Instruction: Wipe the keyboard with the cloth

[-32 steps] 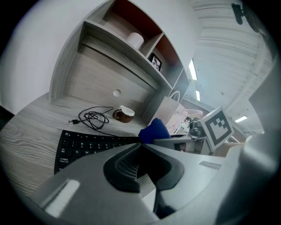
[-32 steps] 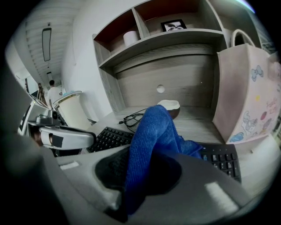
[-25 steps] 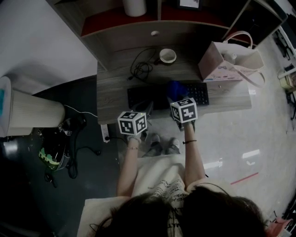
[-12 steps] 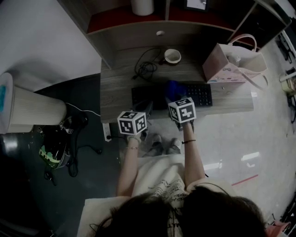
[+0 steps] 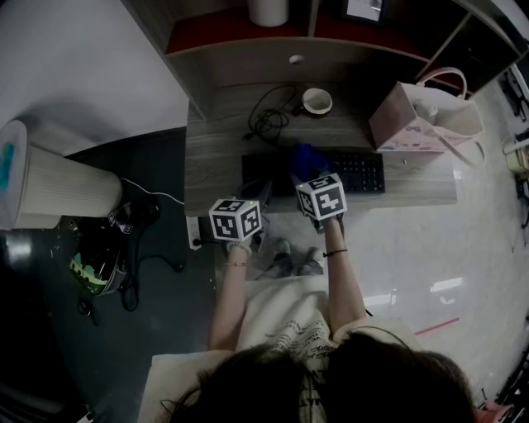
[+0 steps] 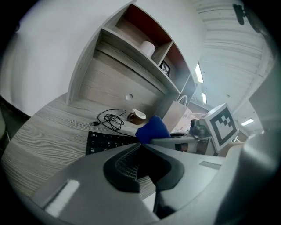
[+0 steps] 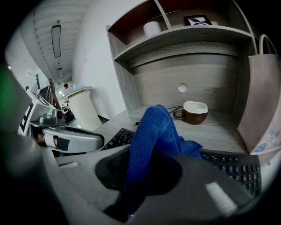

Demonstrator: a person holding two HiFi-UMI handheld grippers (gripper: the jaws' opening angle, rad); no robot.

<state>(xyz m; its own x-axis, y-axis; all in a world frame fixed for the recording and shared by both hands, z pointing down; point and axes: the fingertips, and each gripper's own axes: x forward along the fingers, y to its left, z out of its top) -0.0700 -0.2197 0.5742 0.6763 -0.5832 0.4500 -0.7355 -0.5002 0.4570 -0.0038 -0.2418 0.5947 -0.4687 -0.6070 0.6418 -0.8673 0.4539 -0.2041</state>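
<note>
A black keyboard lies along the front of the wooden desk. My right gripper is shut on a blue cloth, which rests on the keyboard's middle. In the right gripper view the cloth rises in a fold out of the jaws of my right gripper, over the keys. My left gripper hovers at the keyboard's front left, jaws together and holding nothing. The left gripper view shows my left gripper, the keyboard and the cloth beyond.
A brown mug and a coiled black cable lie behind the keyboard. A pink paper bag stands at the desk's right end. Shelves with a paper roll rise at the back. A white ribbed bin stands on the floor at left.
My right gripper has slid the cloth a little to the left along the keyboard. The left gripper has kept about the same place.
</note>
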